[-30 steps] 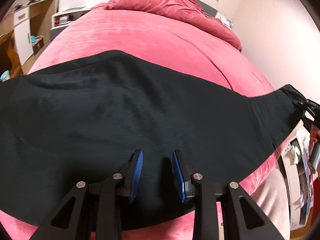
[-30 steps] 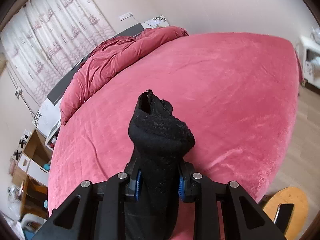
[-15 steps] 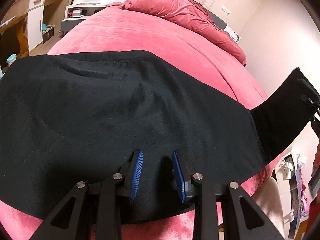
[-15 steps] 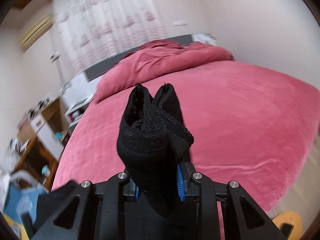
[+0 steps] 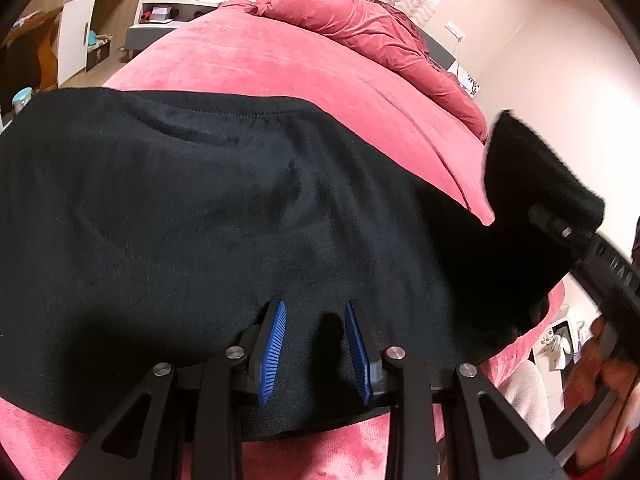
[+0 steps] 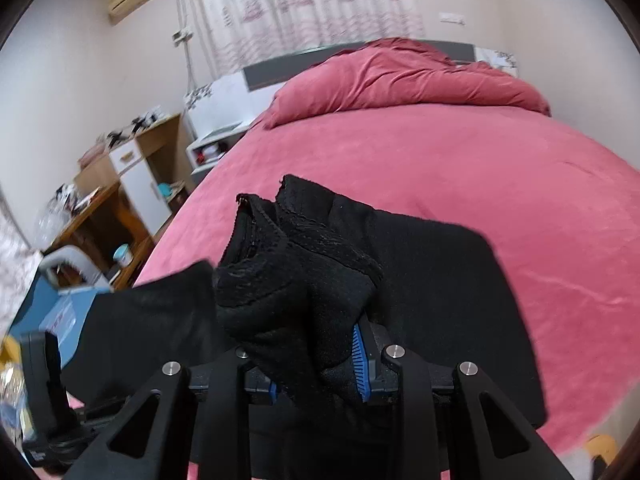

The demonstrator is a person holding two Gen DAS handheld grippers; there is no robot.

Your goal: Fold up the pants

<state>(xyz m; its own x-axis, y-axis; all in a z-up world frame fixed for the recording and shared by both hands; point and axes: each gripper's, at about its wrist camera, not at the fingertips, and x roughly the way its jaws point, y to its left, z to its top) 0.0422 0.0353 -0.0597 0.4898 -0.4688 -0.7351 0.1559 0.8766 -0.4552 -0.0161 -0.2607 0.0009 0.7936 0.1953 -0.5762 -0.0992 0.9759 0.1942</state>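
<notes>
Black pants [image 5: 200,208] lie spread across the pink bed [image 5: 320,68]. My left gripper [image 5: 316,344] sits low over their near edge. Its blue pads [image 5: 276,340] stand apart with flat cloth showing between them and nothing pressed on them. My right gripper [image 6: 316,360] is shut on the bunched ribbed end of the pants [image 6: 288,256] and holds it up above the cloth that lies flat [image 6: 440,280]. In the left wrist view that lifted end [image 5: 532,184] hangs at the right, draped over the right gripper's black body [image 5: 600,264].
A crumpled pink duvet [image 6: 400,76] lies at the head of the bed. A white nightstand [image 6: 212,140] and wooden desks with clutter [image 6: 116,200] stand along the left side. A blue object [image 6: 60,304] sits near the bed's left corner. A wall runs along the right.
My right gripper has swung the raised pants end across the bed toward my left gripper, rolling as it went. The left gripper has shifted a little over the pants; its jaws are unchanged.
</notes>
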